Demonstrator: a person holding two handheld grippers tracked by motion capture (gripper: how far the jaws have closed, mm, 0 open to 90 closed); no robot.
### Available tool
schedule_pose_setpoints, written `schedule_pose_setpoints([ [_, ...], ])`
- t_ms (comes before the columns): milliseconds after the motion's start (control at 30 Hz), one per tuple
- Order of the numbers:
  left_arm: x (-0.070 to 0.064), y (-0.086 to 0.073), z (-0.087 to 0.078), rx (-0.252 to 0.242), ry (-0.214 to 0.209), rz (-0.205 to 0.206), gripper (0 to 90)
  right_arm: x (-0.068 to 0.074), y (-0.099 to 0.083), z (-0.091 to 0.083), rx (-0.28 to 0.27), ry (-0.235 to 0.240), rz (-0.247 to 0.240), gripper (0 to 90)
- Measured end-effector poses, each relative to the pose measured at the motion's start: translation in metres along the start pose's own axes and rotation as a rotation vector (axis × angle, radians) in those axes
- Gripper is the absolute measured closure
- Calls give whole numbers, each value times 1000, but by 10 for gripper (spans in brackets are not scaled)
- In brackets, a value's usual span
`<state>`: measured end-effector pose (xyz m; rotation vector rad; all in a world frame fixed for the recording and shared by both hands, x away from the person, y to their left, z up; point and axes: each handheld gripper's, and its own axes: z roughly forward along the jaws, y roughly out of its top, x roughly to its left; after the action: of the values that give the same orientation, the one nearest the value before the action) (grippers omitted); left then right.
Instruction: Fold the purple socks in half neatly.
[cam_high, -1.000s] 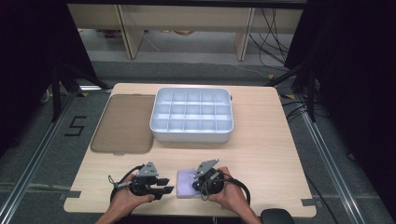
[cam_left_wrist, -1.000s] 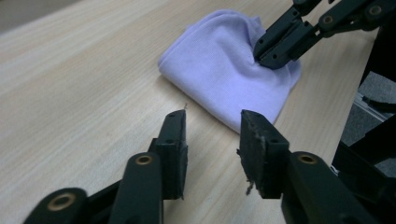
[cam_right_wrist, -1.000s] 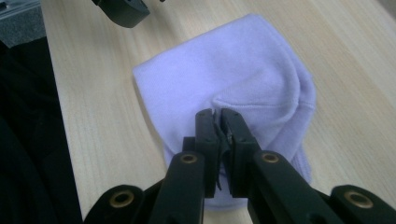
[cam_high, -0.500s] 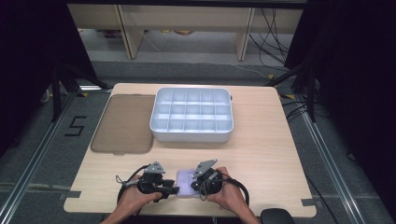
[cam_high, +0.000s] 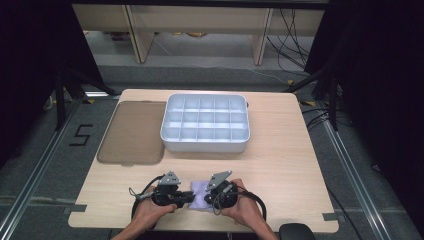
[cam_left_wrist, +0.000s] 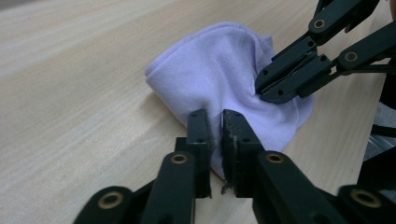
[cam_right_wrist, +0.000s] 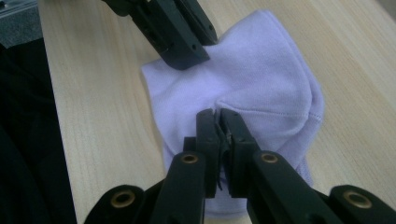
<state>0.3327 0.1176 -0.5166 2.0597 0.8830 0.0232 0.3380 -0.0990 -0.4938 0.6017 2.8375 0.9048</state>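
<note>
A small lilac cloth (cam_high: 200, 194) lies crumpled near the table's front edge, between my two grippers. My left gripper (cam_high: 189, 198) comes at it from the left and is shut on a fold of the cloth (cam_left_wrist: 219, 84); its jaws pinch the fabric in the left gripper view (cam_left_wrist: 215, 122). My right gripper (cam_high: 211, 197) is shut on the cloth's opposite side, a pleat caught between its jaws (cam_right_wrist: 217, 117). The cloth (cam_right_wrist: 261, 79) bunches up between the two holds. Each gripper view also shows the other gripper's black jaws on the cloth.
A white compartment tray (cam_high: 205, 143) stands at the table's middle back. A brown translucent lid (cam_high: 133, 132) lies flat to its left. The wooden table (cam_high: 280, 160) has bare room to the right. Floor rails and cables lie beyond.
My left gripper has moved right, onto the cloth's left edge, and shut on it. The right gripper has stayed where it was on the cloth.
</note>
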Motion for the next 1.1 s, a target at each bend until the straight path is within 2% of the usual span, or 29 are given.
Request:
schedule_pose_setpoints([
  [200,-2,5,-9,-1,17,60,845,2,1,1,-12,5,21,868],
  [267,-2,6,-14,-2,23,79,846,3,3,-1,-16,4,9,868],
  [367,-4,6,-21,-3,30,99,846,5,4,-5,-47,-8,31,871],
  [400,-3,6,-23,8,33,118,846,4,4,-7,-45,-15,18,871],
  [433,-3,6,-26,11,36,126,846,4,4,-8,-50,-23,24,870],
  [467,-4,5,-28,4,47,130,845,4,3,-10,-32,-28,46,871],
  [500,-4,5,-30,17,53,142,845,1,2,-10,-56,-32,34,871],
  [600,-5,5,-33,12,46,134,845,1,2,-8,-31,-22,29,871],
  [633,-5,6,-34,18,42,153,846,2,1,-4,-28,-15,34,871],
  [667,-8,6,-34,16,42,140,845,3,2,0,-15,-10,17,870],
  [733,-11,8,-34,4,44,161,845,4,3,5,0,-10,9,873],
  [800,-14,9,-34,1,38,162,845,6,7,5,10,-19,4,874],
  [867,-17,11,-33,2,34,178,845,5,7,8,1,-8,0,874],
  [900,-19,11,-32,-8,32,169,845,5,8,8,-4,-6,-1,874],
  [933,-20,13,-31,-4,28,188,845,5,8,8,-2,-8,12,874],
  [967,-22,13,-29,-6,26,181,845,5,8,8,-4,-6,5,874],
  [1033,-22,14,-27,15,32,211,845,4,8,9,-9,-7,10,873],
  [1067,-23,14,-26,6,24,194,845,4,8,7,-2,-4,21,869],
  [1100,-23,14,-26,6,26,194,845,3,7,5,-7,-1,29,865],
])
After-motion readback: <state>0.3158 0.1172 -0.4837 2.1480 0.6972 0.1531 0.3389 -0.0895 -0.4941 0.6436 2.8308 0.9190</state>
